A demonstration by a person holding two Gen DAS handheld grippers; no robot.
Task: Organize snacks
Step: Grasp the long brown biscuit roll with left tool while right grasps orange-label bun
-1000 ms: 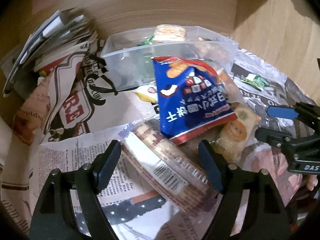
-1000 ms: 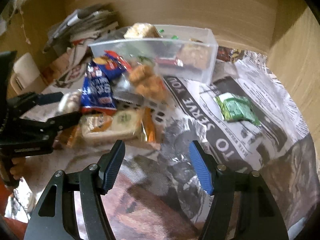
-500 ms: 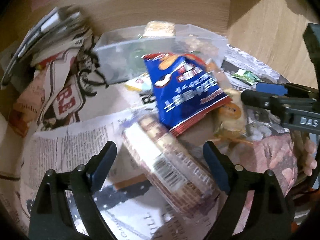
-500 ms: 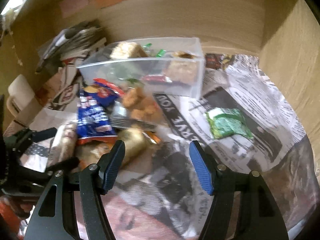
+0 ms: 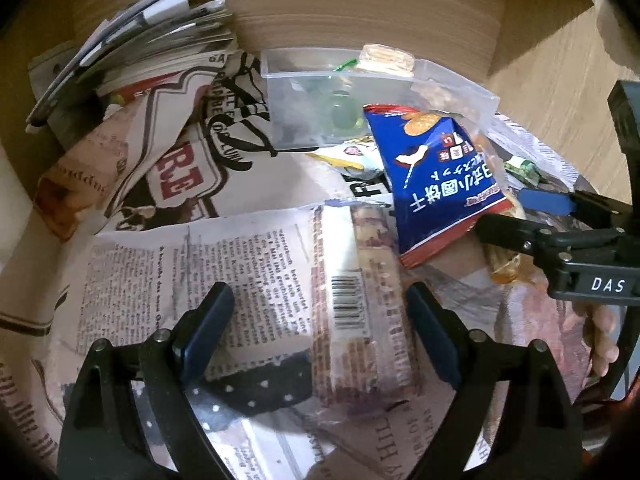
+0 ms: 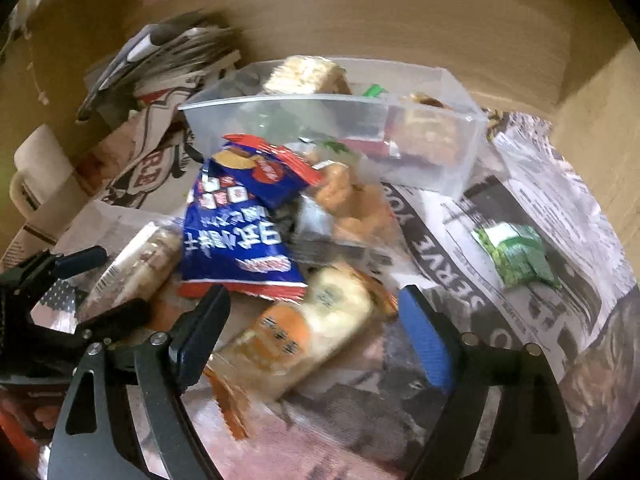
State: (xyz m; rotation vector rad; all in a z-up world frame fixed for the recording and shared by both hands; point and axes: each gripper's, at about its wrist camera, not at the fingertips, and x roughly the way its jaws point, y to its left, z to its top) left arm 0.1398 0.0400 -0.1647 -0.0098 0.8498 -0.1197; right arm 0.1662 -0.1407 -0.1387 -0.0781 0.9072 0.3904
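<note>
A long biscuit pack (image 5: 360, 300) with a barcode lies on newspaper between the pads of my left gripper (image 5: 320, 332). That gripper is open, with gaps on both sides of the pack. A blue snack bag (image 5: 440, 184) leans over the pile in front of a clear plastic tub (image 5: 304, 96) that holds some snacks. My right gripper (image 6: 316, 332) straddles an orange-and-cream cracker pack (image 6: 312, 328). Its jaws are opening and the pads do not press on the pack. A clear bag of fried snacks (image 6: 352, 208) lies behind it. A green packet (image 6: 516, 252) lies alone at the right.
Newspaper (image 5: 200, 272) covers the surface. A stack of magazines (image 5: 152, 40) sits at the back left, and wooden walls (image 6: 400, 20) close the back and right. Each gripper shows in the other's view, the right gripper (image 5: 504, 214) and the left gripper (image 6: 112, 284), close together at the pile.
My right gripper moved left onto the snack pile and its jaws widened around the cracker pack. My left gripper shifted, spread slightly wider, and the biscuit pack now lies lengthwise between its pads.
</note>
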